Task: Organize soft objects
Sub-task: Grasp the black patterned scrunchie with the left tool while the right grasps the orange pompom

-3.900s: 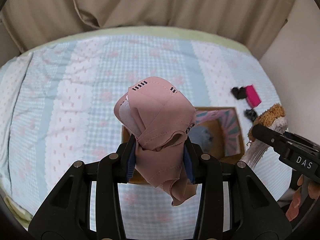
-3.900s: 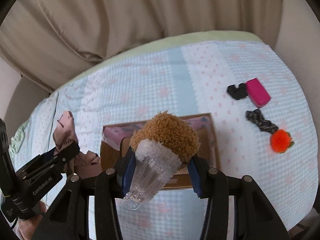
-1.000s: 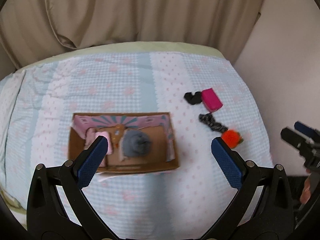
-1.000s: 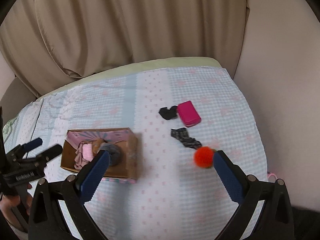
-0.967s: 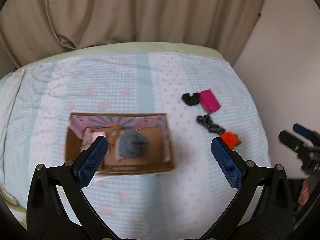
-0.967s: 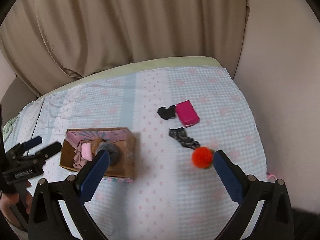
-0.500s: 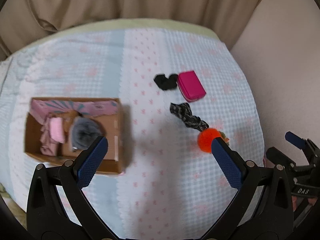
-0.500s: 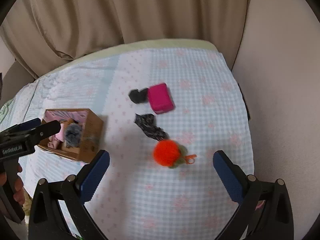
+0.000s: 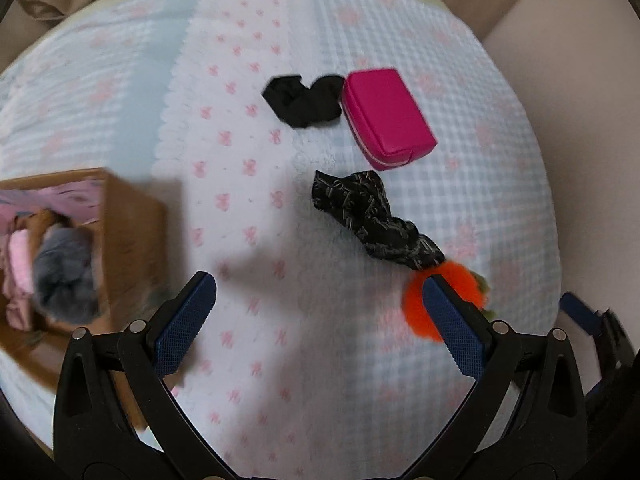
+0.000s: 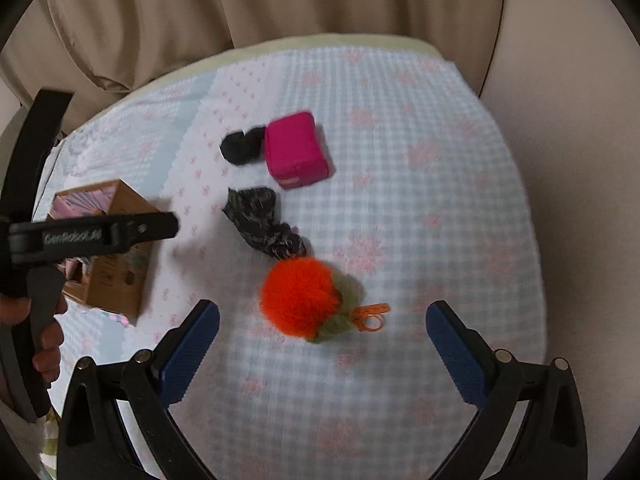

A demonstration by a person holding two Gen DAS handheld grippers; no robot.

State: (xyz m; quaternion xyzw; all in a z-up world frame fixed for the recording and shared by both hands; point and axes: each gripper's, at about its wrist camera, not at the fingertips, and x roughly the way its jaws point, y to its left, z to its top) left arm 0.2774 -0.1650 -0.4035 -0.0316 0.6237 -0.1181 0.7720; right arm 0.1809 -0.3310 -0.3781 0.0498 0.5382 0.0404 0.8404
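Note:
An orange pompom (image 10: pixel 298 297) with a green tuft and an orange clip lies on the checked bedcover, just beyond my open right gripper (image 10: pixel 322 312). In the left wrist view the same pompom (image 9: pixel 416 304) is partly hidden behind the right finger of my open left gripper (image 9: pixel 318 282). A dark patterned scrunchie (image 9: pixel 372 218) (image 10: pixel 262 226) touches the pompom. Further back lie a black cloth (image 9: pixel 304 98) (image 10: pixel 242 146) and a magenta pouch (image 9: pixel 386 116) (image 10: pixel 296 150). The cardboard box (image 9: pixel 132 232) (image 10: pixel 116 276) at the left holds a grey fluffy ball (image 9: pixel 64 272) and pink soft things.
The bed's far edge meets a beige curtain (image 10: pixel 280 4). A beige wall (image 10: pixel 580 160) runs along the right side. A hand (image 10: pixel 44 336) holds the left gripper's handle at the left of the right wrist view. The bedcover (image 10: pixel 440 200) right of the objects is bare.
Both grippers let go of the pink garment and the brown plush into the box, then swung right and lower toward the pompom and scrunchie. The box has slid toward the left edge of both views.

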